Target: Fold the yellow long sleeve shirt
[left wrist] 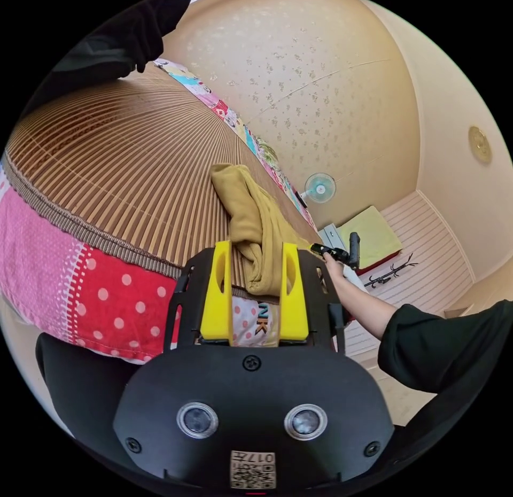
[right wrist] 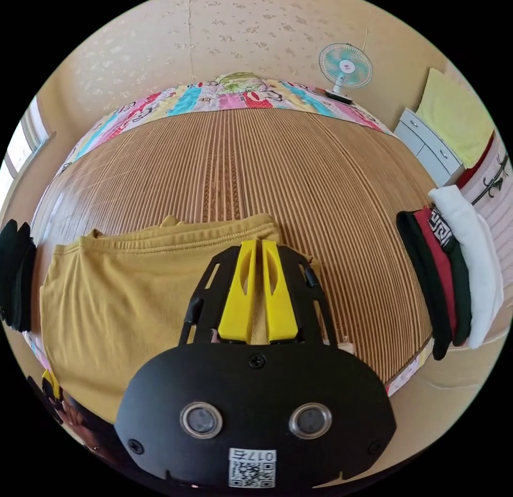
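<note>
The yellow long sleeve shirt (left wrist: 251, 219) lies bunched on a bamboo mat (left wrist: 123, 165) on the bed, one end hanging over the near edge. My left gripper (left wrist: 259, 248) is open, its yellow jaws standing on either side of that hanging end without pressing on it. A hand holds my right gripper (left wrist: 342, 254) at the shirt's far end. In the right gripper view the shirt (right wrist: 123, 304) spreads out to the left, and my right gripper (right wrist: 259, 246) has its jaws together at the shirt's hem corner, pinching the fabric.
A stack of folded clothes (right wrist: 454, 272) sits at the mat's right edge and dark garments (right wrist: 16, 272) at its left. A fan (right wrist: 346, 67) and white drawers (right wrist: 427, 144) stand beyond the bed. A polka-dot sheet (left wrist: 107, 299) covers the bed's side.
</note>
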Demonstrator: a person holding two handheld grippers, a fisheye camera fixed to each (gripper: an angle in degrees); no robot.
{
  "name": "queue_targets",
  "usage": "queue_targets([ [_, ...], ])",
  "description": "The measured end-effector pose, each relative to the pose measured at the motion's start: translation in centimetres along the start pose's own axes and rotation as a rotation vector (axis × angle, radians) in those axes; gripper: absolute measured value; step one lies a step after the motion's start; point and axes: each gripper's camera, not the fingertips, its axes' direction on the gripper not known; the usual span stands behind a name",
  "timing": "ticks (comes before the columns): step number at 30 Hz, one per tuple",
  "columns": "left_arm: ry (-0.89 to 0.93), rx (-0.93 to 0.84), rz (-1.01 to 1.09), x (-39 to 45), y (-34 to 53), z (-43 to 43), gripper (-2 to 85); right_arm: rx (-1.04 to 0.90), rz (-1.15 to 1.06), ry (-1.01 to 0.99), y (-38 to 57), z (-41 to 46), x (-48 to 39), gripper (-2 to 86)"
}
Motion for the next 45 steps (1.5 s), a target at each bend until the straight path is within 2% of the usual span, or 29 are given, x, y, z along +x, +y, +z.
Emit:
queue_targets([
  [2, 0.015, 0.001, -0.016, -0.3, -0.3, -0.2, 13.3, 0.091, 0.027, 0.107, 0.7, -0.5, -0.6, 2.5],
  [6, 0.027, -0.001, -0.033, -0.5, -0.7, -0.5, 13.6, -0.079, 0.040, 0.159, -0.5, 3.8, -0.9, 2.3],
  [11, 0.027, -0.036, -0.052, 0.4, -0.8, -0.9, 14.9, -0.089, 0.006, 0.146, -0.7, 2.6, -1.4, 3.1],
  [14, 0.025, -0.076, -0.055, 0.9, -0.8, -0.6, 14.2, 0.015, -0.014, 0.058, 0.8, -1.6, -2.0, 3.9],
  [18, 0.053, -0.121, -0.088, 0.8, -0.8, 0.2, 11.6, 0.105, -0.187, -0.119, 4.8, -8.6, -5.8, 6.6],
  [20, 0.049, -0.134, -0.105, 0.5, -0.8, 0.5, 8.6, 0.060, -0.292, -0.248, 6.1, -10.8, -8.3, 8.6],
  [22, 0.065, -0.142, -0.113, 0.3, -0.8, 0.8, 7.7, -0.054, -0.440, -0.473, 7.4, -13.3, -12.5, 11.3],
  [24, 0.117, -0.143, -0.114, 0.2, -0.8, 0.8, 7.2, -0.165, -0.522, -0.590, 8.3, -14.7, -16.4, 12.6],
  [25, 0.133, -0.136, -0.109, 0.2, -0.7, 0.7, 6.9, -0.271, -0.559, -0.601, 8.8, -15.0, -19.5, 13.6],
  [27, 0.123, -0.128, -0.080, 0.8, -0.8, 0.5, 6.6, -0.352, -0.641, -0.608, 10.3, -16.0, -24.1, 15.5],
  [29, 0.120, -0.110, -0.027, 1.9, -0.8, -0.1, 6.5, -0.345, -0.718, -0.569, 11.8, -17.4, -28.2, 17.1],
  [31, 0.119, -0.087, 0.013, 2.7, -0.7, -0.6, 6.5, -0.348, -0.819, -0.376, 13.7, -17.7, -33.3, 18.3],
  [34, 0.129, -0.064, 0.051, 3.6, -0.6, -1.4, 6.5, -0.400, -0.920, -0.197, 16.0, -16.8, -38.1, 18.8],
  [40, 0.154, -0.072, 0.066, 4.1, -0.5, -1.8, 6.3, -0.423, -1.051, 0.154, 18.0, -16.0, -42.1, 16.7],
  [45, 0.139, -0.073, 0.124, 5.6, -0.3, -2.4, 6.3, -0.478, -1.139, 0.264, 17.4, -15.9, -42.6, 13.4],
])
